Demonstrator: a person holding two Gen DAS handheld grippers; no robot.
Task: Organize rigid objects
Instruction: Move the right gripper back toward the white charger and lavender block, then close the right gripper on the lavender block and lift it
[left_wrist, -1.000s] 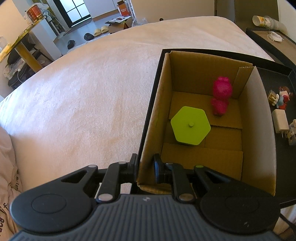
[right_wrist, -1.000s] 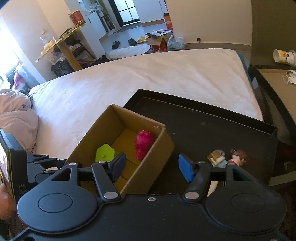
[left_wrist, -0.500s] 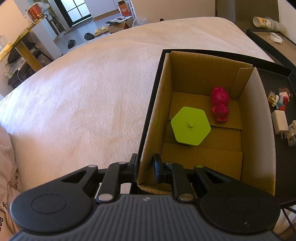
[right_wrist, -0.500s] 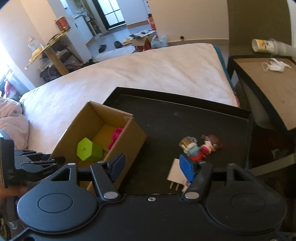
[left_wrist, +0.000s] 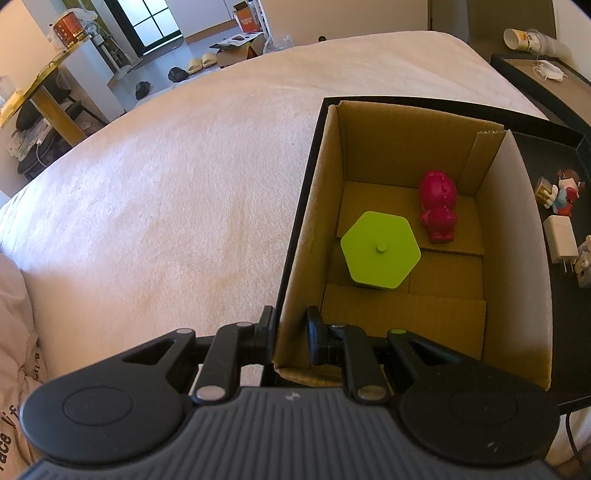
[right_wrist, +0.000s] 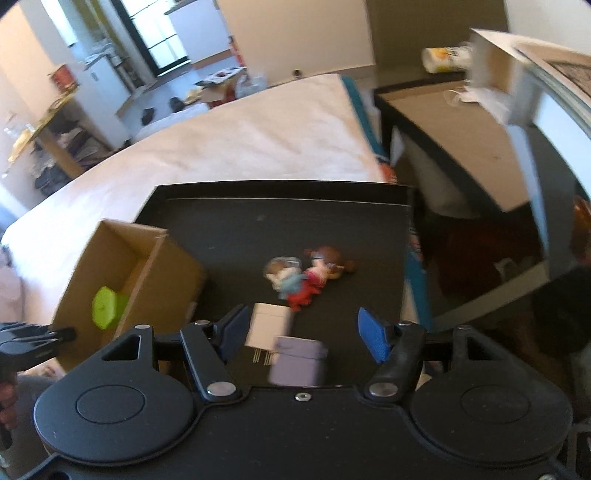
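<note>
A cardboard box (left_wrist: 513, 236) stands on a black tray (right_wrist: 229, 229) on the bed. Inside it lie a green hexagonal block (left_wrist: 380, 254) and a pink figurine (left_wrist: 437, 210). My left gripper (left_wrist: 290, 332) is shut on the box's near wall, one finger inside and one outside. On the tray to the right of the box lie two small dolls (right_wrist: 310, 275), a white charger (right_wrist: 267, 323) and a grey block (right_wrist: 297, 360). My right gripper (right_wrist: 303, 330) hangs open above the charger and the grey block, touching neither. The green hexagonal block (right_wrist: 105, 308) shows in the cardboard box (right_wrist: 162, 273).
The pink bedspread (left_wrist: 166, 184) spreads to the left of the tray. A dark side table (right_wrist: 461, 140) with a paper cup (right_wrist: 443, 59) stands to the right of the bed. Shoes and boxes lie on the far floor.
My right gripper has swung right, away from the box, and sunk over the charger and dolls on the tray. The pink figurine has settled in the box. My left gripper has kept still.
</note>
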